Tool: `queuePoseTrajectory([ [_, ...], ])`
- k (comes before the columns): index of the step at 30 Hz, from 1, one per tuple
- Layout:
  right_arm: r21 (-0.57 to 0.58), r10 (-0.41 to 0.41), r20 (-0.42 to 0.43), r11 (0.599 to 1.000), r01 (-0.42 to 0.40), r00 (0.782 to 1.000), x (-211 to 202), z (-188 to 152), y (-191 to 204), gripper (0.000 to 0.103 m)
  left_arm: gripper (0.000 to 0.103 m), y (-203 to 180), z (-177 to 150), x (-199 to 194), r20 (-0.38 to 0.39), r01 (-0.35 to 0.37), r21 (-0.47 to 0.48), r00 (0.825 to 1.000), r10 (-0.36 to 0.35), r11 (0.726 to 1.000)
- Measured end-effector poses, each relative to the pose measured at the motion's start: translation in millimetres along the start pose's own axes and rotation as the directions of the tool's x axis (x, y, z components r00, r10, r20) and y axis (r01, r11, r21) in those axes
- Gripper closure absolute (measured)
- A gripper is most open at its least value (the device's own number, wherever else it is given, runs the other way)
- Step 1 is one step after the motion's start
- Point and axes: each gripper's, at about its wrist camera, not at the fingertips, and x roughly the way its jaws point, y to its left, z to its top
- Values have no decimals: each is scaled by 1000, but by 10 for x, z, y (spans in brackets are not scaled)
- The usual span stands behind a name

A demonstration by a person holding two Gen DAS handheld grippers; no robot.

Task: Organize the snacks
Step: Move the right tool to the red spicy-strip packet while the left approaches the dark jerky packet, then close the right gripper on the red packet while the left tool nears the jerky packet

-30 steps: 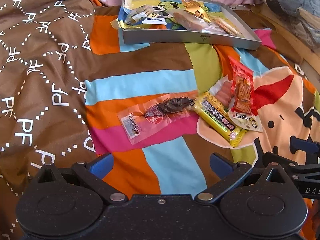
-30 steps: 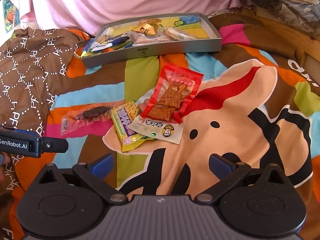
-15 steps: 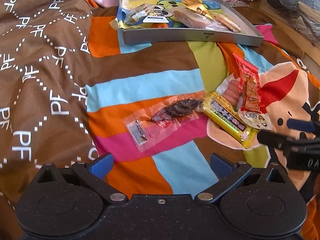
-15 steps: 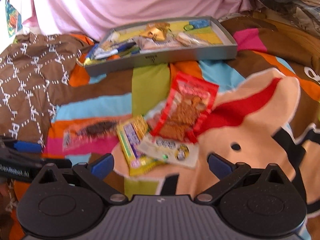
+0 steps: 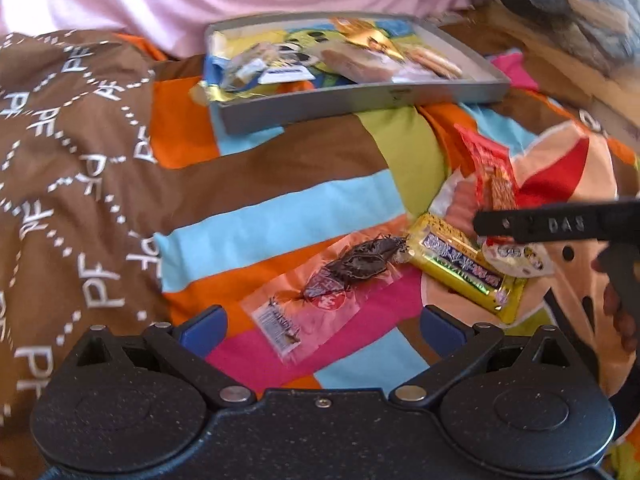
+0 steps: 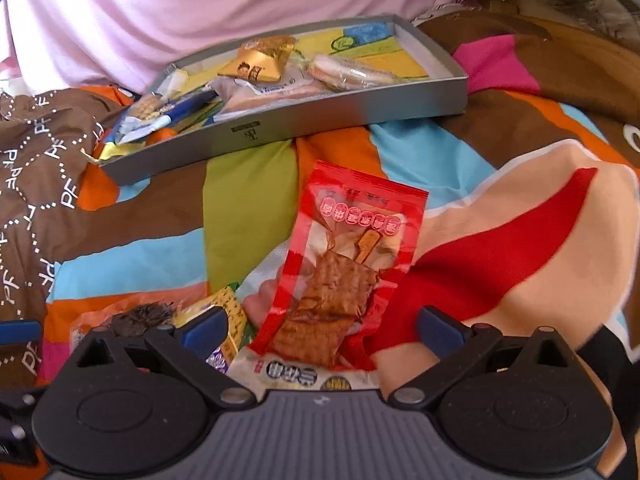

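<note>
Several snack packets lie on a colourful bedspread. A clear packet with a dark dried snack (image 5: 344, 280) lies just ahead of my open left gripper (image 5: 322, 326). Right of it are a yellow bar (image 5: 464, 266) and a red packet (image 5: 496, 184). In the right wrist view the red packet (image 6: 352, 268) lies between the blue fingertips of my open right gripper (image 6: 322, 326), on top of a white packet (image 6: 296, 374). The grey tray (image 6: 360, 114) at the back holds several snacks. The right gripper's black body (image 5: 560, 224) hangs over the red packet in the left wrist view.
A brown patterned blanket (image 5: 60, 180) is bunched up on the left. Pink fabric (image 6: 200, 8) rises behind the tray (image 5: 360, 100). A grey-blue bundle (image 5: 580, 4) and a wooden edge are at the far right.
Both grippers have moved forward and down toward the snacks. The right gripper has come in over the red packet, which now lies between its fingers. The left one has closed in on the clear packet.
</note>
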Motion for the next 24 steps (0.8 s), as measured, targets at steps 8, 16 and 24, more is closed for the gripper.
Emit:
queuePoseTrajectory([
  [8, 68, 60, -19, 996, -58, 998, 143, 51, -6, 7, 3, -54, 30, 181, 11, 25, 95, 1000, -26, 995],
  [16, -26, 105, -42, 994, -106, 994, 65, -85, 156, 35, 4, 4, 61, 364, -12, 32, 104, 999, -31, 994],
  [24, -70, 122, -46, 990, -125, 991, -16, -155, 210, 36, 2, -90, 98, 467, -18, 60, 253, 998, -57, 966],
])
